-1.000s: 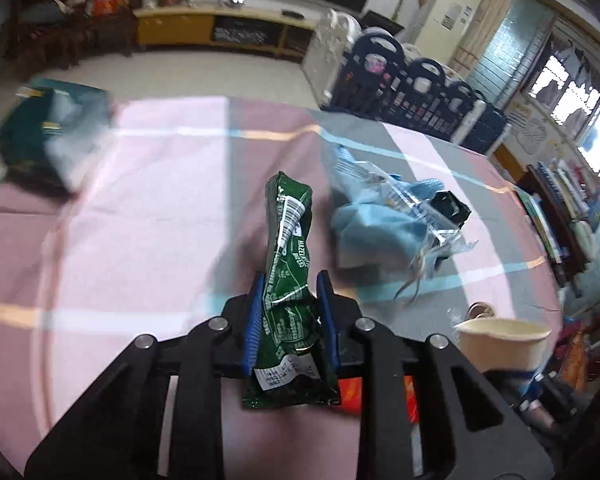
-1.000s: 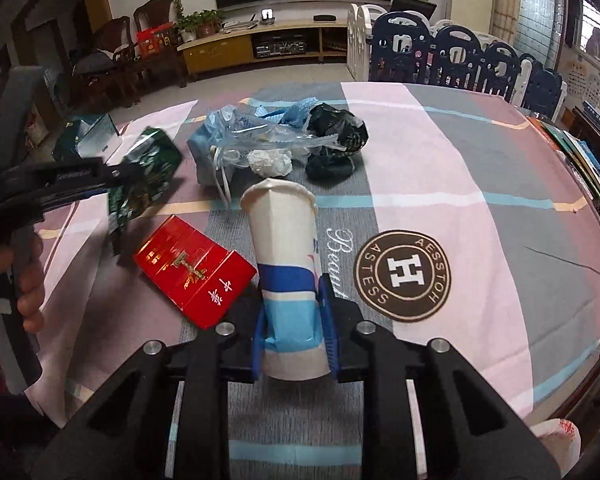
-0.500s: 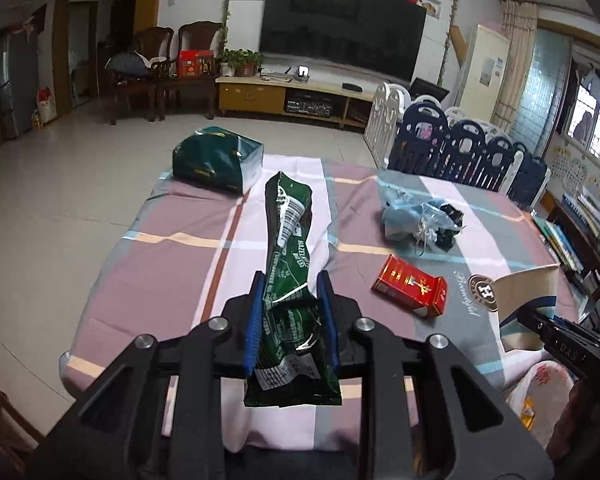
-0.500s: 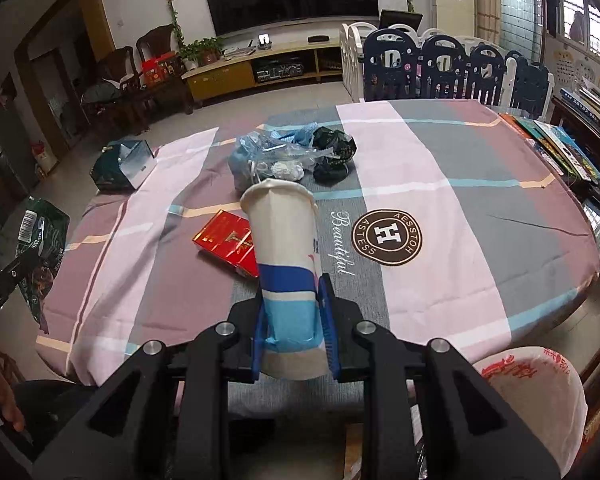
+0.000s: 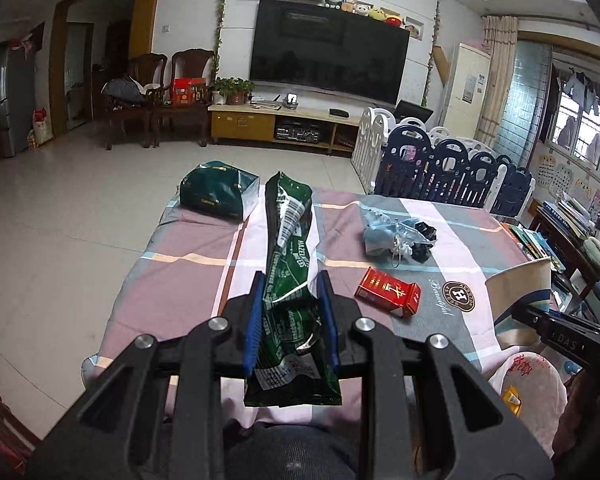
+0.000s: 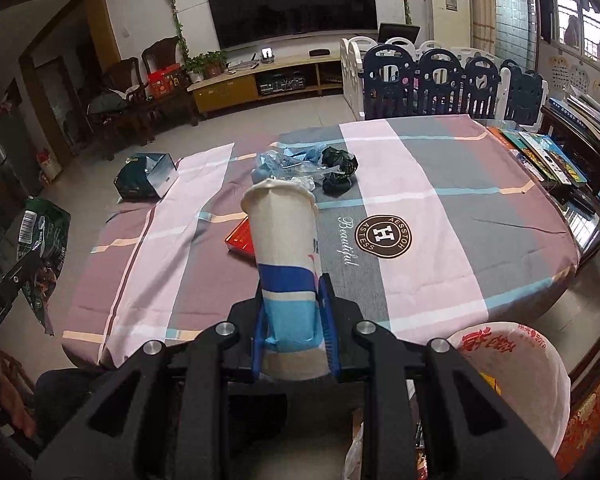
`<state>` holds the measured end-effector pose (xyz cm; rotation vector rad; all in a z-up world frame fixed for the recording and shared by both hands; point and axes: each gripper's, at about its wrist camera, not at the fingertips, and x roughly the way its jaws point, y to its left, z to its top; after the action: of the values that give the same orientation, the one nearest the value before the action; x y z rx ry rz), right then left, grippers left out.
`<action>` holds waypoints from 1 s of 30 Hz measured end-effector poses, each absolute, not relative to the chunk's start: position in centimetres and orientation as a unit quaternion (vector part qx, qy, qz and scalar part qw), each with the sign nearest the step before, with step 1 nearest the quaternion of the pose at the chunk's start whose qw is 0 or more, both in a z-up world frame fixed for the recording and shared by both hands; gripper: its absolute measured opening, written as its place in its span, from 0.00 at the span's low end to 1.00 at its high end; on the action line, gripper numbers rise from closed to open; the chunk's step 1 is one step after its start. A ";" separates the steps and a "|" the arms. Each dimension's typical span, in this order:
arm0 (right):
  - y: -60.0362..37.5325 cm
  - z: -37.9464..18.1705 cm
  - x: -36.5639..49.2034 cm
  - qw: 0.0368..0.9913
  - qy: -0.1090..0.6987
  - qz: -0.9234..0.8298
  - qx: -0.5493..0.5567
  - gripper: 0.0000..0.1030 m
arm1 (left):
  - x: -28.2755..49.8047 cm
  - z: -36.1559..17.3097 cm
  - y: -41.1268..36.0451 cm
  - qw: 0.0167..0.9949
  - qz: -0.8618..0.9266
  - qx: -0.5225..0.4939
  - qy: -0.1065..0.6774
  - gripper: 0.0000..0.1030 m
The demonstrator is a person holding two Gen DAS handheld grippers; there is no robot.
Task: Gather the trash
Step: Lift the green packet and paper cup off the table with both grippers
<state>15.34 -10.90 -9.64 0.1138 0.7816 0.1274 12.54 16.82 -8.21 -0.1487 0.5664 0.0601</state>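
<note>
Two things are held off the counter (image 6: 440,168): the left gripper (image 5: 291,312) pinches a green wrapper (image 5: 290,264) (crumpled), the right gripper (image 6: 294,316) clamps a paper cup (image 6: 286,248).

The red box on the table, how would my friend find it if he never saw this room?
Start at the round table with the striped cloth and find the brown circle logo. Just left of it lies the red box, flat on the cloth, nearer than the pile of blue and black bags. It is the only bright red thing there.
</note>
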 end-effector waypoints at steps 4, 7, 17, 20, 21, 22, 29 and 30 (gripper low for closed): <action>-10.2 -9.4 15.2 0.922 0.379 0.065 0.050 0.24 | 12.2 -8.2 17.4 0.957 0.032 -0.075 0.279 0.26; -9.9 -9.4 15.1 0.921 0.380 0.070 0.048 0.24 | 12.1 -8.2 17.6 0.956 0.034 -0.077 0.280 0.26; -10.2 -9.8 15.2 0.918 0.386 0.070 0.056 0.24 | 12.3 -8.4 17.4 0.956 0.035 -0.074 0.282 0.26; -10.5 -9.9 15.2 0.918 0.387 0.068 0.059 0.24 | 12.3 -8.6 17.3 0.956 0.035 -0.072 0.283 0.26; -10.6 -9.9 15.1 0.917 0.388 0.068 0.060 0.24 | 12.3 -8.6 17.4 0.956 0.034 -0.072 0.283 0.26; -10.7 -10.0 15.0 0.917 0.388 0.068 0.061 0.24 | 12.4 -8.7 17.4 0.955 0.034 -0.072 0.284 0.26; -10.7 -10.2 15.0 0.916 0.391 0.066 0.062 0.24 | 12.2 -8.6 17.5 0.955 0.035 -0.072 0.285 0.26; -10.7 -10.2 15.0 0.916 0.392 0.066 0.063 0.24 | 12.2 -8.6 17.5 0.955 0.035 -0.072 0.285 0.26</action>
<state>14.97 -10.67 -10.20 0.1291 0.8059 0.1363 12.22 17.47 -8.63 -0.1455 0.5789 0.0706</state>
